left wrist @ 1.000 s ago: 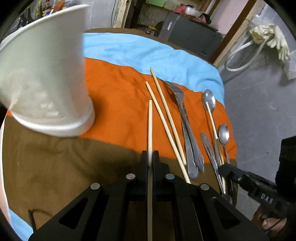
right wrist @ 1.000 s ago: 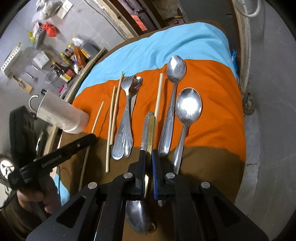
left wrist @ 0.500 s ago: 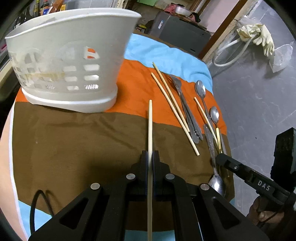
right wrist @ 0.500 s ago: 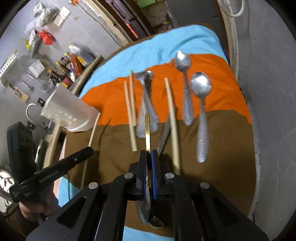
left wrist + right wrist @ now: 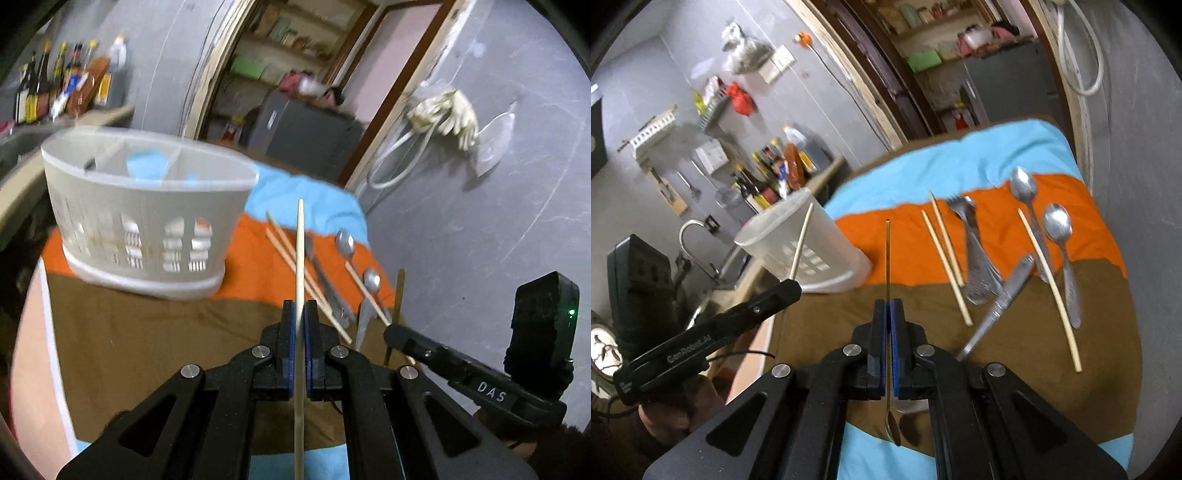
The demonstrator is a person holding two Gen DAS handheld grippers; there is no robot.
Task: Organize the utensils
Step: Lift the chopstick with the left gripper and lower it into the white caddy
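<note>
My left gripper (image 5: pixel 300 307) is shut on a pale wooden chopstick (image 5: pixel 300 251), held in the air and pointing past the right side of the white slotted utensil basket (image 5: pixel 147 221). My right gripper (image 5: pixel 888 306) is shut on the thin gold handle of a spoon (image 5: pixel 887 258), whose bowl hangs below the fingers. In the right wrist view the left gripper (image 5: pixel 790 286) and its chopstick (image 5: pixel 801 240) hover in front of the basket (image 5: pixel 812 254). On the striped cloth (image 5: pixel 916 243) lie two chopsticks (image 5: pixel 945 254), forks (image 5: pixel 979 266), two spoons (image 5: pixel 1058 225) and another chopstick (image 5: pixel 1049 288).
A loose steel utensil (image 5: pixel 1001 302) lies slanted on the brown stripe. Bottles (image 5: pixel 772 173) and a tap (image 5: pixel 698 240) stand at the counter behind the basket. The table's right edge drops to a grey floor (image 5: pixel 480 229). A hand (image 5: pixel 665 417) holds the left gripper.
Both grippers have risen off the cloth and tilted upward, each carrying its item. The basket now sits lower and farther away in the left wrist view.
</note>
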